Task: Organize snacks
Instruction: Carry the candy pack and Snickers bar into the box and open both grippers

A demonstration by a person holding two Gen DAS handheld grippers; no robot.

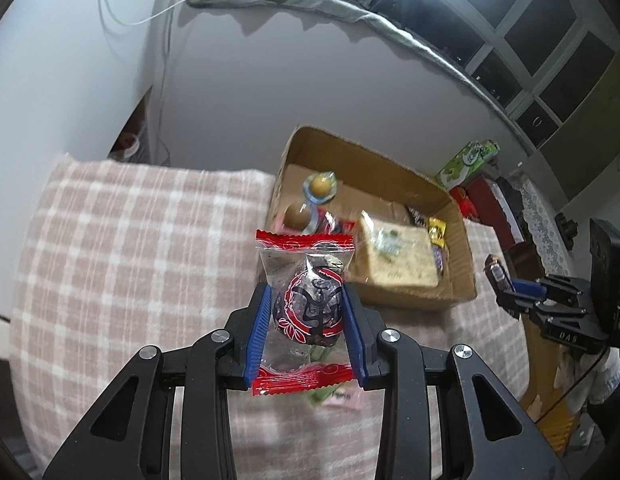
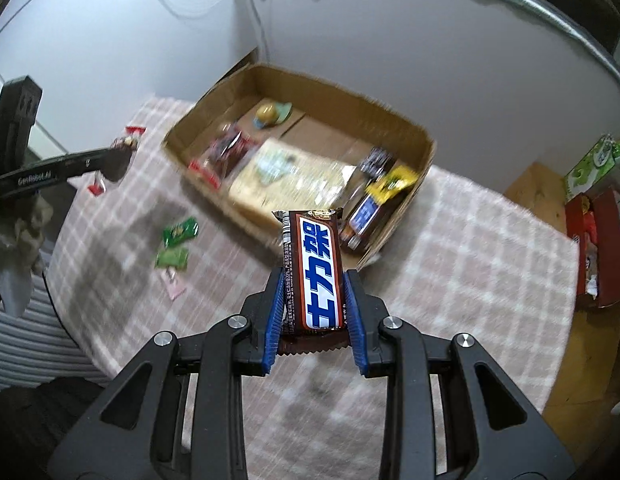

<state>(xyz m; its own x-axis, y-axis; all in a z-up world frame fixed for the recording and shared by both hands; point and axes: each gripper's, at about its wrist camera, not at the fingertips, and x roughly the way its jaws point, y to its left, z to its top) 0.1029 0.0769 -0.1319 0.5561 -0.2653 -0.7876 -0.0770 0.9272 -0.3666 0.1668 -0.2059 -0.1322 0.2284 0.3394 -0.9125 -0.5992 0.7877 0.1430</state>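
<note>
Your work surface: table (image 2: pixel 490 248) under pink-and-white checked cloth (image 1: pixel 130 240). Open cardboard box (image 2: pixel 424 136) sits directly on cloth toward far edge, snacks inside. You have two green packets (image 2: pixel 176 246) lying on cloth near left edge, touching or nearly so, well apart from box. Small pink packet (image 2: pixel 173 285) just beside nearer green one, on your side. Bare wood shows past right edge of cloth. Motion blur hides print on packets.
</note>
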